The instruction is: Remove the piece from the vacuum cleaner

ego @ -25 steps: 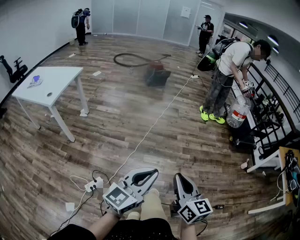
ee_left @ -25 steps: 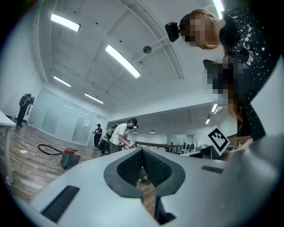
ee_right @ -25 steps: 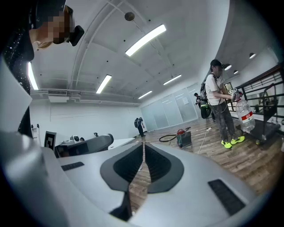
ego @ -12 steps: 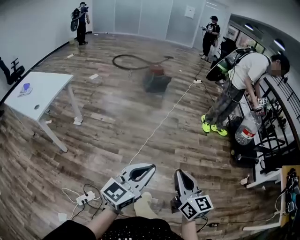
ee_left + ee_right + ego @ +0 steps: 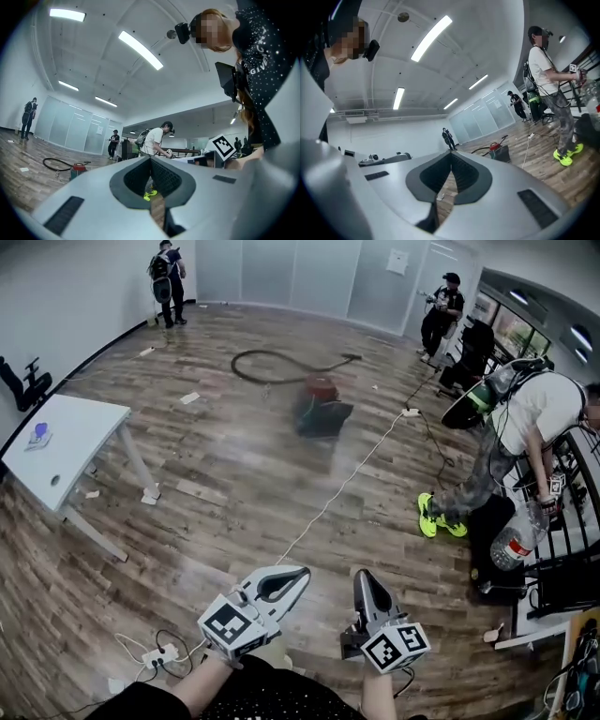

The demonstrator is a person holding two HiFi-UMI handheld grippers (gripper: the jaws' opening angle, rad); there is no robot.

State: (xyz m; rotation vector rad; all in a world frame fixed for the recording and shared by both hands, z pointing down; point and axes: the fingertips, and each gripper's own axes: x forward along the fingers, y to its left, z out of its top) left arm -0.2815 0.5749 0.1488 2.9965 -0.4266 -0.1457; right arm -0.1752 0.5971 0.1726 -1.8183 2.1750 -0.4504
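Though distant, boxy red vacuum cleaner (image 5: 322, 411); looped hose (image 5: 236, 366)

Wood floor (image 5: 234, 456): vacuum cleaner (image 5: 319, 411), hose (image 5: 234, 364), white cable (image 5: 345, 484), power strip (image 5: 155, 653).

This is a large, sparsely furnished office-type room that seems to serve as a test or recording space. A wood-plank floor (image 5: 225, 484) stretches wide and mostly bare between plain white walls and a row of frosted glass partition panels (image 5: 281, 273) at the far end. Long strip lights (image 5: 140, 49) run across the white ceiling. A white table (image 5: 70, 442) stands near the left wall, and black metal racks (image 5: 574, 554) line the right side. A vacuum cleaner (image 5: 319, 411) sits mid-floor, and a white extension cord (image 5: 347, 484) crosses the planks. A person by the racks (image 5: 525, 427) and a person in the far corner (image 5: 169, 273) both wear backpacks.
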